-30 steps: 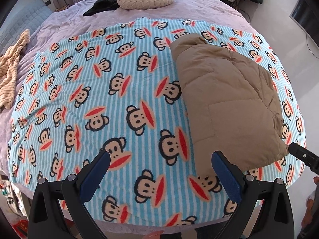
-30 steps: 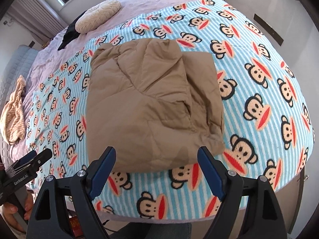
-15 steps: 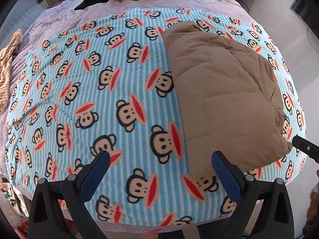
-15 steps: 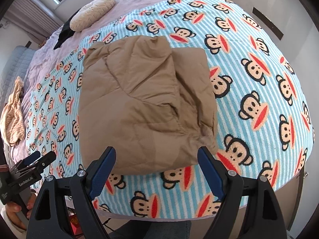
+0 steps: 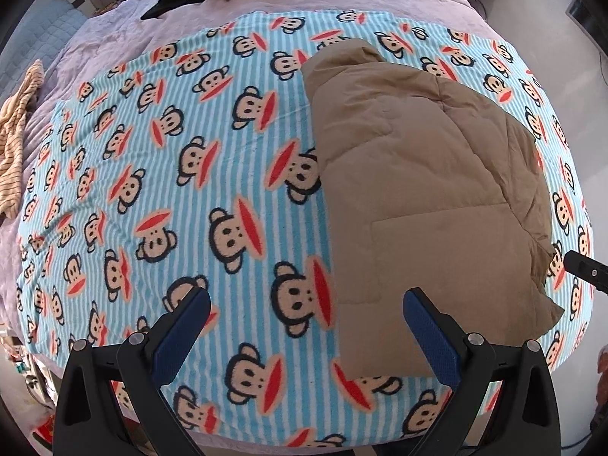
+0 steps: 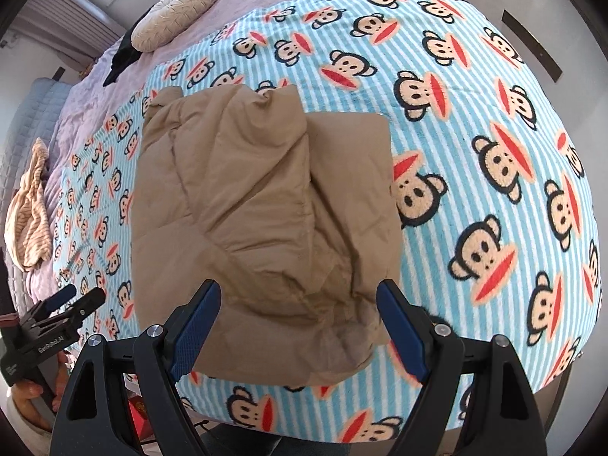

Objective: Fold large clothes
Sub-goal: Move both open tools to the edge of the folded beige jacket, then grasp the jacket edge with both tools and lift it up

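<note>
Tongs first: the left tongs (image 5: 306, 326) and the right tongs (image 6: 298, 321) both gape wide, empty, above the near hem of the tan padded coat (image 6: 262, 205). It lies partly folded on the monkey-print blanket (image 5: 152, 174) spread over the bed (image 5: 114, 38). Pinching both near corners evenly, through all layers, should keep the next fold square.

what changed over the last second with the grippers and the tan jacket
Both grippers came down and in toward the near edge of the folded tan jacket, which now fills more of each view. Nothing was taken hold of: the left gripper and right gripper stayed open. The jacket kept its shape on the monkey blanket.
</note>
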